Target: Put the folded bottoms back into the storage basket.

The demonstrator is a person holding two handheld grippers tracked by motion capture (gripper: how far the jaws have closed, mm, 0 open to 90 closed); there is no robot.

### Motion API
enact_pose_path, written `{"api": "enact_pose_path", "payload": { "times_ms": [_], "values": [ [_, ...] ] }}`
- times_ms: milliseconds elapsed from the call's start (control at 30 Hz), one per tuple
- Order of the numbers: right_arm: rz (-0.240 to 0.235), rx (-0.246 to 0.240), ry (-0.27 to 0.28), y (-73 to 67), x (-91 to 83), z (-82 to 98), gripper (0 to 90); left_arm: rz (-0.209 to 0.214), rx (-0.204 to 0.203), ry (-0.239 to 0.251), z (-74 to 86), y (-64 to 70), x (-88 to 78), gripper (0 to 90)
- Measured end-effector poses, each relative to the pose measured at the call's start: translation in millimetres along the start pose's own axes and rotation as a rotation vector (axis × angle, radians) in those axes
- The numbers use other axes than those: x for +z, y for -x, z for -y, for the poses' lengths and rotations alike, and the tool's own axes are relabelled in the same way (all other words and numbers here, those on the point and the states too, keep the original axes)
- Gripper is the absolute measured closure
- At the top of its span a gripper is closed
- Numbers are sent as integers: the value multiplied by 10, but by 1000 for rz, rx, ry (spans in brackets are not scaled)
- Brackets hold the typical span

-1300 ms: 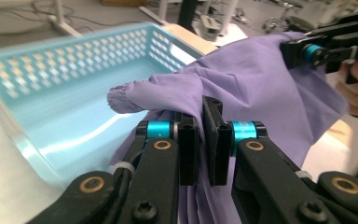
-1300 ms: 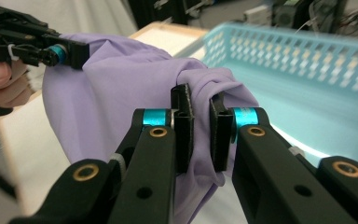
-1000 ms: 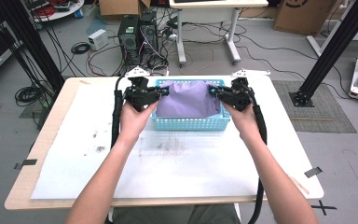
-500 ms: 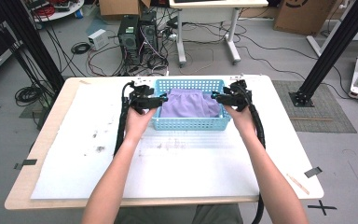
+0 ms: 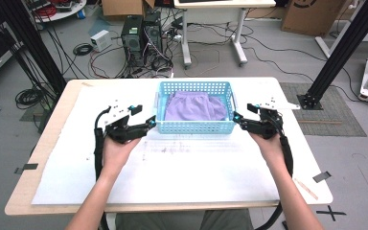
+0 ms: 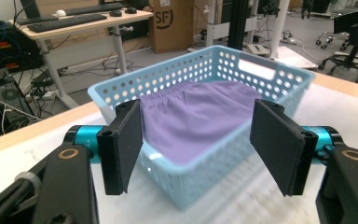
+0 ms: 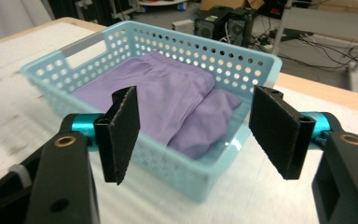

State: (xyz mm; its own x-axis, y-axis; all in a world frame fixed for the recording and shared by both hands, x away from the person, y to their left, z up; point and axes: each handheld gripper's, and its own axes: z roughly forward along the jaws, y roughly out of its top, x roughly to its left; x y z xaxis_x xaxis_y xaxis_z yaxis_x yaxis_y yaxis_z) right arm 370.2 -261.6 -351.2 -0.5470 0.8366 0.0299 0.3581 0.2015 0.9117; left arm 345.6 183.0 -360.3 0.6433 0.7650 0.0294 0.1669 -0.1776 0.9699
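A light blue perforated basket (image 5: 195,126) stands at the back middle of the table, with a folded purple garment (image 5: 191,106) lying inside it. My left gripper (image 5: 151,121) sits just off the basket's left front corner, open and empty; its jaws have just been opening. My right gripper (image 5: 235,118) sits by the basket's right front corner, also open and empty, its jaws just opened wider. In the left gripper view the basket (image 6: 214,154) and garment (image 6: 200,116) lie beyond the spread pads (image 6: 123,144). The right gripper view shows the basket (image 7: 205,182) and garment (image 7: 168,105) likewise.
A white sheet (image 5: 172,167) covers the wooden table (image 5: 43,158). Tape marks lie at the table's left (image 5: 25,168) and right (image 5: 321,177) edges. Computers, cables and a desk stand on the floor behind.
Both grippers let go of the purple garment, which dropped into the basket. Both hands moved outward and toward the person, down to the basket's front corners, jaws now spread.
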Motion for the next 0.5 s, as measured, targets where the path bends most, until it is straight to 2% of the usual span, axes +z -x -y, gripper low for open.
{"api": "enact_pose_path", "payload": {
  "times_ms": [133, 267, 400, 500],
  "values": [
    [-21, 8, 32, -16, -161, 205, 298, -6, 32, -14, 152, 39, -197, 325],
    [-33, 15, 44, -25, -256, 391, 278, 27, 9, -25, 273, 49, -336, 299],
    [-33, 14, 48, -24, -286, 536, 247, 60, 19, -5, 401, 74, -436, 288],
    [-38, 28, 46, -15, -280, 605, 214, 70, 10, -7, 503, 74, -460, 273]
  ]
}}
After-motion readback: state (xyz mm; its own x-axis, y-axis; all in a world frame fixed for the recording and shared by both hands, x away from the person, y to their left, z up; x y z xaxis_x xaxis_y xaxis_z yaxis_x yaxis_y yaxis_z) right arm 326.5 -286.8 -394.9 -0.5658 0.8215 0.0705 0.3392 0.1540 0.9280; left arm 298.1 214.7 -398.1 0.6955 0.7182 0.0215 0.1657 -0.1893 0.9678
